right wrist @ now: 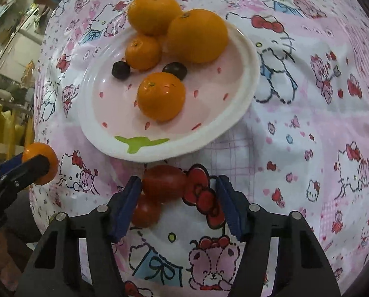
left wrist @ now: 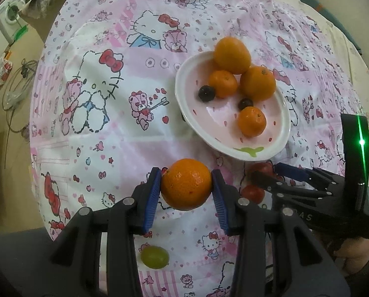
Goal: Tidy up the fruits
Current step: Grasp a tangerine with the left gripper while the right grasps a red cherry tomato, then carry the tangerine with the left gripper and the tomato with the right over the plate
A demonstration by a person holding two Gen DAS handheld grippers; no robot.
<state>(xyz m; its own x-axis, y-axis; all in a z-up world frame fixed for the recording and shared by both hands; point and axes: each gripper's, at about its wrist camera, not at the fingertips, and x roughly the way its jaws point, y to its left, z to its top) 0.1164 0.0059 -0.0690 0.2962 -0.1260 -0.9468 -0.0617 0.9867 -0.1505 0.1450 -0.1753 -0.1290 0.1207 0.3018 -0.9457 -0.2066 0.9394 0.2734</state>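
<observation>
My left gripper [left wrist: 186,184] is shut on an orange mandarin [left wrist: 186,184] and holds it above the cloth, short of the pink plate [left wrist: 278,143]. The plate holds several mandarins [left wrist: 251,121] and two dark grapes [left wrist: 206,93]. In the right wrist view the plate [right wrist: 244,99] lies ahead, and the held mandarin [right wrist: 39,153] shows at the left edge. My right gripper [right wrist: 178,199] is open, its fingers either side of two red tomatoes [right wrist: 163,183] on the cloth, just before the plate. The tomatoes also show in the left wrist view [left wrist: 252,193].
A green grape [left wrist: 154,257] lies on the cloth under my left gripper. The table is covered by a pink cartoon-cat tablecloth [left wrist: 97,136]. A washing machine [left wrist: 10,13] and cables stand on the floor beyond the table's left edge.
</observation>
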